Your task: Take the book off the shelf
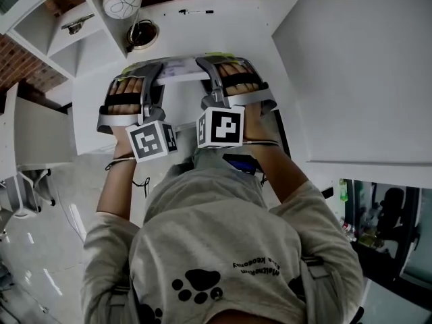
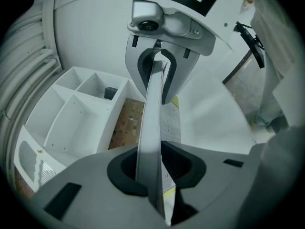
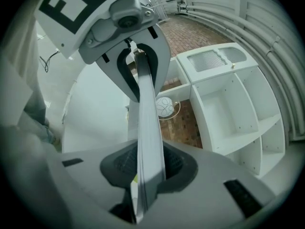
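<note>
Both my grippers hold one thin white book flat over the white table, one at each end. My left gripper is shut on its left end, my right gripper on its right end. In the left gripper view the book runs edge-on from my left gripper to the right gripper clamped on the far end. The right gripper view mirrors this: the book leads from my right gripper to the left gripper. The white cubby shelf stands apart at the upper left.
The shelf has bare white compartments. A white patterned globe in a wire stand and a round brass dish sit near the shelf. A black pen lies at the table's far side. A big white panel fills the right.
</note>
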Available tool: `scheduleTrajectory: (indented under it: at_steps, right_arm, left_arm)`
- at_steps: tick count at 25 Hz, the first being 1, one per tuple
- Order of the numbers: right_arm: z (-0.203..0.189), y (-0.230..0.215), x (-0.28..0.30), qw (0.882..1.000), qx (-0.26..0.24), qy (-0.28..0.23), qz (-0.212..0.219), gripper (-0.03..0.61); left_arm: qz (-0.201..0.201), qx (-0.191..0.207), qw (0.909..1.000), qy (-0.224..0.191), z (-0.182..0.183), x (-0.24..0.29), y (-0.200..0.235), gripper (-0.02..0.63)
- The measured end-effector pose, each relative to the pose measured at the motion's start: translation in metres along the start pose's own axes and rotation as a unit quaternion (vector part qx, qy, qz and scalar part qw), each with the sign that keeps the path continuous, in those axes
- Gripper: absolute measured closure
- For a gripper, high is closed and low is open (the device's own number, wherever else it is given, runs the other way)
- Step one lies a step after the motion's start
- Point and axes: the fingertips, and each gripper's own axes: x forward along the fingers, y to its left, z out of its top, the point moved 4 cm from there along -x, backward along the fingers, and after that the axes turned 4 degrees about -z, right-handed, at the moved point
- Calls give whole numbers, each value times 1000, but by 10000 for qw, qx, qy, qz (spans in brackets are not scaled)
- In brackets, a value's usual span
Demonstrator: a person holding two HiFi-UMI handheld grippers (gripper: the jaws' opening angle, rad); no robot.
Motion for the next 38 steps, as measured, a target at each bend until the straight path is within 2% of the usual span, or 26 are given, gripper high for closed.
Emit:
scheduleTrajectory:
  at_steps: [9,20,24,32,38]
  right_arm:
    - [0,44,-7,9998,13,-31,198,497]
    - [-25,110,28,9983,144,-91,553,495]
    - [-32,129,38,9972,115,-88,732,495]
    - [-45,177,57,9908,114,-73,1348,495]
    - [-53,204,66,9857,145,-59,1677,499]
  left_arm:
    - [-253,-197,9995,71,-4,-6,-44,520]
    - [-786,-444,9956,263,-12,34,-107,522]
    - [-1016,-631,9923,315,-14,47,-127,522]
    - [-1601,-847,9823,486,-19,68,-174,522]
    - [-1893,-840,9768,548,-22,80,-201,531]
